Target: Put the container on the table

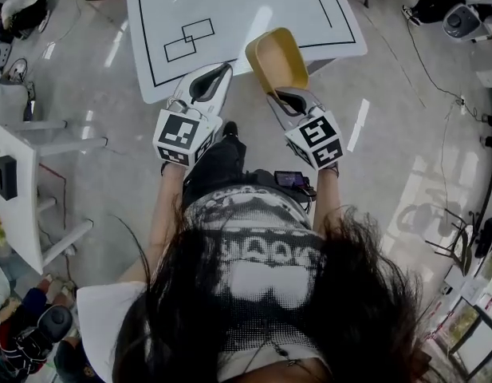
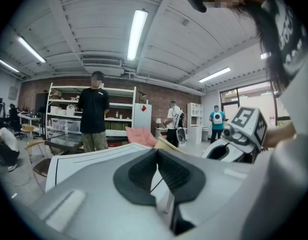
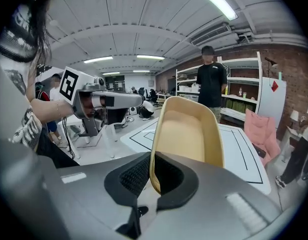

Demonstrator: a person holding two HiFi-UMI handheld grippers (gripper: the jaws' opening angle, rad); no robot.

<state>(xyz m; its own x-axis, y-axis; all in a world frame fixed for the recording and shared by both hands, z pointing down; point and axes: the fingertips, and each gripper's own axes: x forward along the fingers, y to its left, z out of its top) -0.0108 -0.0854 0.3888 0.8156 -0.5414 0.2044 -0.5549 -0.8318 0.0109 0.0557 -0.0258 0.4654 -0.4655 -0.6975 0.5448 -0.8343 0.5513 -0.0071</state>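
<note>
**Container held in the air at the near edge of the tabletop**

The white tabletop lies on the far side of the scene. Its near edge faces the person, and its near right corner is just right of the container. Black outlines are drawn on its surface. Bare floor runs along its right side and between it and the person. A white rack stands well apart at the left.

The tan container is oblong. Its long axis runs from near to far and its far end is tilted upward. Its hollow side faces up and back toward the person. In the head view its far end overlaps the tabletop's near edge.

The right tongs are clenched on the wall of the container at its near end, one pad inside and one outside. The left tongs sit just left of them, pressed together with nothing between them, and point at the same edge.
</note>
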